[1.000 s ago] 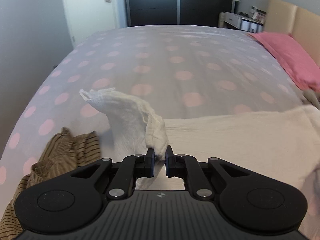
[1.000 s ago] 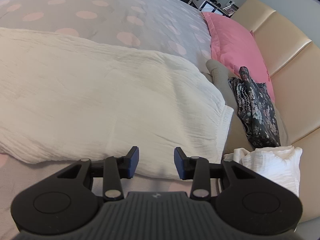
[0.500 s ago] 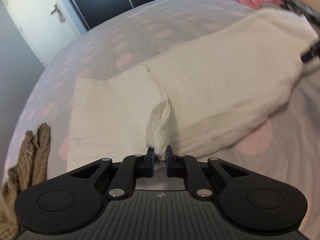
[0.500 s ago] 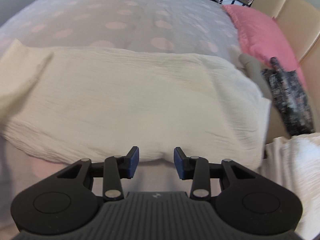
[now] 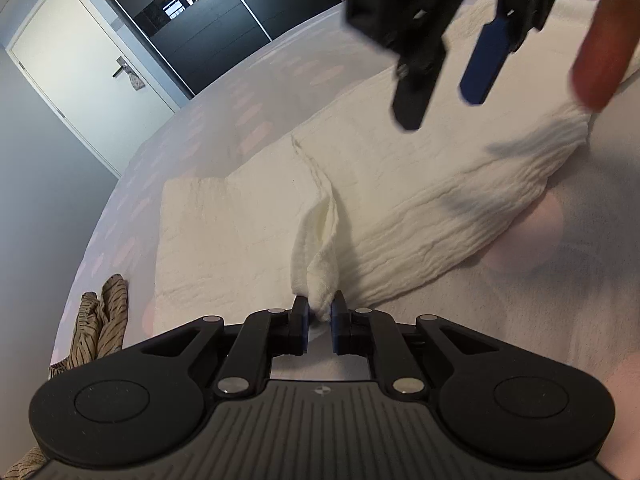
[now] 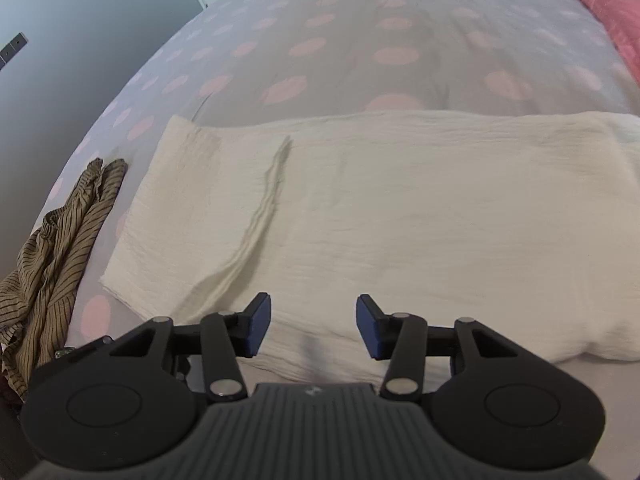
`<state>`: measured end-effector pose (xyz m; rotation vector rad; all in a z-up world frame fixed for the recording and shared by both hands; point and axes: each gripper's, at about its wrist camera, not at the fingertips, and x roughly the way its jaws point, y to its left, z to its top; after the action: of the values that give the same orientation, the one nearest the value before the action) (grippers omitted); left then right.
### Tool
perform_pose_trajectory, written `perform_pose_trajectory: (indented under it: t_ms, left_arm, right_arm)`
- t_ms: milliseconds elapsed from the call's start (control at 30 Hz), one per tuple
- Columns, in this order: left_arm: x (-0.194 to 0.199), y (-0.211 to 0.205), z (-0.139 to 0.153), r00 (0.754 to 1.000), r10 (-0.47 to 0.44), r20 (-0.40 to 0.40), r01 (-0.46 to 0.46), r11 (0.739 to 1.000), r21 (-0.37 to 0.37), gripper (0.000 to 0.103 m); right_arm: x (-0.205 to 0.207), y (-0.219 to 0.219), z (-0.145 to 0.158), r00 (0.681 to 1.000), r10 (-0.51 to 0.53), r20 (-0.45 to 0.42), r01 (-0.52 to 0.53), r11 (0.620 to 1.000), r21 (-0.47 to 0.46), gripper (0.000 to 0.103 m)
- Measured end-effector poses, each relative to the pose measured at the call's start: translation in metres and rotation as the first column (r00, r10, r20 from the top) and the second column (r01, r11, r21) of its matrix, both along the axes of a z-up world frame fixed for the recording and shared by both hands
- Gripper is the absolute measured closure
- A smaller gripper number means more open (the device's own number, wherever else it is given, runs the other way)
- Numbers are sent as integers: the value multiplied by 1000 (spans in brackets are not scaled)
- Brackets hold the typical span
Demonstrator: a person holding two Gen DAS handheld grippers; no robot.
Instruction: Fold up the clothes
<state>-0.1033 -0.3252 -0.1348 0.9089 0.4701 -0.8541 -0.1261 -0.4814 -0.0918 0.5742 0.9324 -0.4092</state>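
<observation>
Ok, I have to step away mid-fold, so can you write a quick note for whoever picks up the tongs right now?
Left tongs: shut on a bunched corner of the cream cloth, low at its near edge.
Right tongs: opening, nothing between them, hovering above the cloth's near edge.
The cloth lies long across the dotted bedspread, one end already folded over. A striped brown garment waits crumpled beside it.
Left: set down the held corner, finish folding the cloth, then fold the striped one.
</observation>
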Motion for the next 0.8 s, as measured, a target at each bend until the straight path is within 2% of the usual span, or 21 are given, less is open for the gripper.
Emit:
perform_pose_trajectory:
  t_ms: [200, 300, 433, 600, 800]
  left_arm:
    - [9, -4, -4, 999, 16, -48, -14, 999, 30, 94]
    - [8, -3, -7, 999, -2, -49, 5, 998, 64, 93]
    - [8, -5, -8, 998, -4, -66, 13, 990, 141, 86]
    - [13, -4, -2, 989, 44, -138, -13, 976, 219, 75]
    - [19, -1, 0, 975, 73, -208, -9, 957, 291, 74]
  right_arm:
    - [46, 12, -20, 991, 80, -106, -88, 993, -76, 52]
    - [58, 8, -30, 988, 91, -122, -97, 995, -39, 52]
    - [71, 0, -41, 986, 76, -146, -73, 997, 25, 52]
    - [88, -2, -51, 984, 67, -165, -60, 997, 47, 52]
    - [102, -7, -54, 988, 55, -145, -44, 996, 75, 50]
